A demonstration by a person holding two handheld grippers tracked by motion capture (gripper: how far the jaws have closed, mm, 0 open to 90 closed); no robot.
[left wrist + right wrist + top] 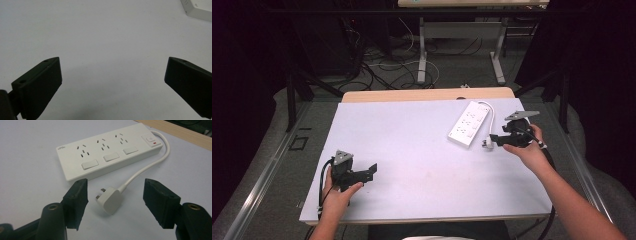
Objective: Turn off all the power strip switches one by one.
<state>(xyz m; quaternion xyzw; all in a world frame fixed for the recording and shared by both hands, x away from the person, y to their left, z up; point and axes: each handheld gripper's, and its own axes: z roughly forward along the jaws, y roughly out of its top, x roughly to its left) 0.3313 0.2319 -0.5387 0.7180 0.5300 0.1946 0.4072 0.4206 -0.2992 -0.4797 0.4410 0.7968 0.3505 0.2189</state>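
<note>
The person's left hand (337, 192) is holding the left gripper (371, 171) low over the near left part of the table (412, 150), with the forearm coming in from the near edge. Its jaws are standing wide apart with nothing between them. The right hand (527, 145) is holding the right gripper (492, 140) near the far right corner of the table, the forearm stretching in from the near right. Its jaws are pointing left and standing apart, gripping nothing.
</note>
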